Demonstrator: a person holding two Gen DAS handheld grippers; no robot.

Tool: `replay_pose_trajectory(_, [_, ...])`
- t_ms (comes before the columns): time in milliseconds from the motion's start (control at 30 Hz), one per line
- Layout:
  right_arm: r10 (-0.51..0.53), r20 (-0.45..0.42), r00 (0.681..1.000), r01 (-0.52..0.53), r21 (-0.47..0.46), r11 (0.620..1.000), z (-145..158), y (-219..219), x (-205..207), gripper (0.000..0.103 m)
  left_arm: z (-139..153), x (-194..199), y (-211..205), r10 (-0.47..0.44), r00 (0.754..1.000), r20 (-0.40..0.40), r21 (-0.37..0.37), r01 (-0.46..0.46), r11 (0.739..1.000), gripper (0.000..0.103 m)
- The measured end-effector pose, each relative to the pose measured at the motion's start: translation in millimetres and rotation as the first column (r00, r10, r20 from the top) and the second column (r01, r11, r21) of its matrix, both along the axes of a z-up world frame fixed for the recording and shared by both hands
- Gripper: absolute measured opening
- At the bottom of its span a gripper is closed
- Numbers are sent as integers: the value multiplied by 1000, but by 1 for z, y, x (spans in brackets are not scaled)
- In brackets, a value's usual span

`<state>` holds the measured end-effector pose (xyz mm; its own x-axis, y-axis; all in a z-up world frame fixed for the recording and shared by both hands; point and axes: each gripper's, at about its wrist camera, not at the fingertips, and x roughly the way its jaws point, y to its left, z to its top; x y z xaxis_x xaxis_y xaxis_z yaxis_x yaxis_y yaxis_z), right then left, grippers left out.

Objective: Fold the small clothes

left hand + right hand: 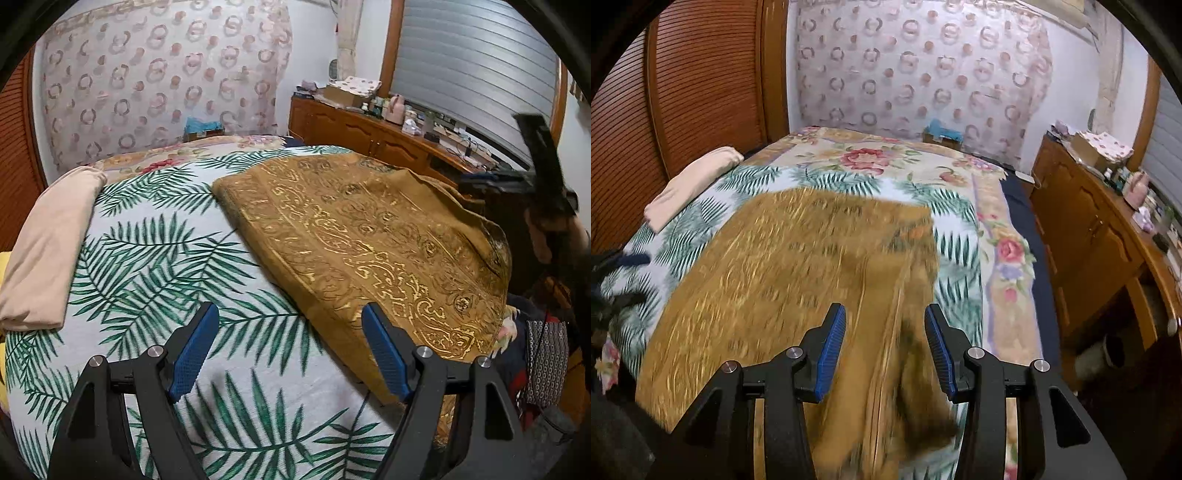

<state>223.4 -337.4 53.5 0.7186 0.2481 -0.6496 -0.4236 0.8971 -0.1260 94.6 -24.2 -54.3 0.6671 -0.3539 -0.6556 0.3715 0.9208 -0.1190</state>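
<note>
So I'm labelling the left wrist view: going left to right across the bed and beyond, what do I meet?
Folded beige cloth → bare stretch of the palm-leaf bedspread → brown-and-gold patterned cloth → the right hand-held gripper, blurred at the right edge.
</note>
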Motion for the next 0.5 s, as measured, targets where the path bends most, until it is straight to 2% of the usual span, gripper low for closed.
replay_pose_trajectory(33, [-21,8,1000,21,-2,1000,3,-10,-19,46,0,0,-3,-3,1000,-1,3,3,1000,80])
replay_pose_trajectory(133, [-44,14,999,44,-10,999,0,-19,-36,47,-1,0,-11,-18,1000,-7,5,18,1000,80])
replay_pose_trajectory(233, [-69,31,997,70,-36,997,-1,-17,-51,58,-3,0,-19,-33,999,-11,13,33,999,80])
replay_pose_trajectory(500, [-41,18,999,41,-1,999,-13,-5,-45,59,-9,-2,-31,-56,998,-32,20,57,998,80])
